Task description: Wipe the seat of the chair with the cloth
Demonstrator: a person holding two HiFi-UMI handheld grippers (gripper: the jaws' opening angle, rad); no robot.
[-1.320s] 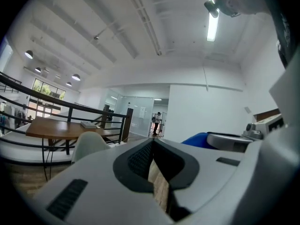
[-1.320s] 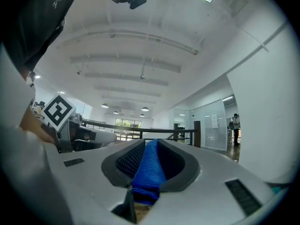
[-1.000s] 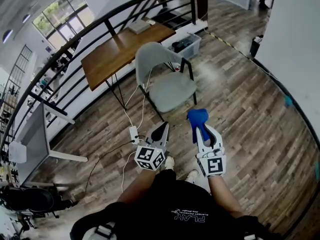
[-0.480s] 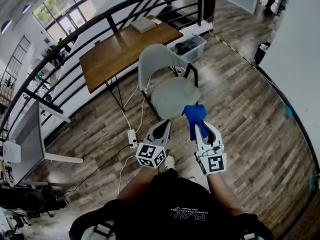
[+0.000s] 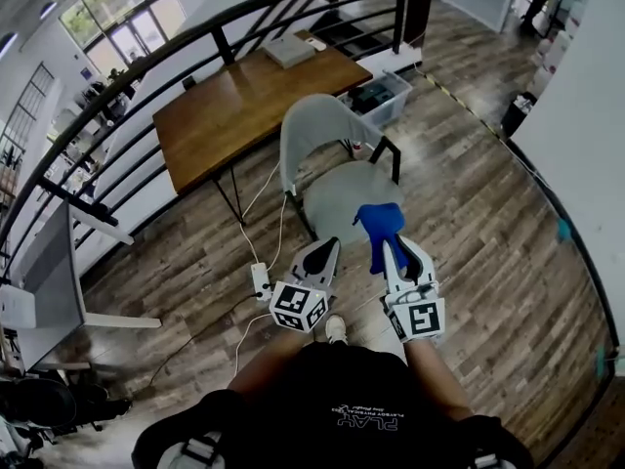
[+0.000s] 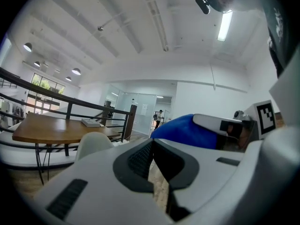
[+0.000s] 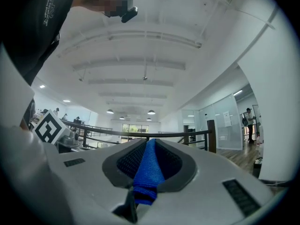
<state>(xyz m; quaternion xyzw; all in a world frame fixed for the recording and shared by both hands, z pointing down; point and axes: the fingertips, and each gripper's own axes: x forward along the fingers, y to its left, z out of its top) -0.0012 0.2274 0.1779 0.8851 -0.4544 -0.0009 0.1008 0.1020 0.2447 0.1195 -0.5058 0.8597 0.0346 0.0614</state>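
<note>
Right gripper [image 5: 393, 254] pinches the cloth [image 5: 379, 221] at the chair's [image 5: 337, 191] front edge; left gripper [image 5: 325, 250] is closed, empty. Wiping friction could drag the cloth from that narrow pinch.

1. A wood-plank floor [image 5: 488, 213], brown and grey, carried everything.
2. A grey chair [image 5: 337, 179] stood on it on dark legs, just in front of a table [image 5: 244, 106].
3. The table, brown-topped on thin black legs, stood along a black railing [image 5: 146, 76]; a flat pale slab [image 5: 290, 50] lay at its far end.
4. A clear bin [image 5: 376, 96] holding dark things sat on the floor beside the table, behind the chair.
5. A white power strip [image 5: 261, 281] lay on the boards left of the chair, with white cables [image 5: 256, 198] running from it toward the table.
6. A white desk [image 5: 49, 272] stood at the far left.
7. A pale shoe [image 5: 335, 328] rested on the boards near the strip.
</note>
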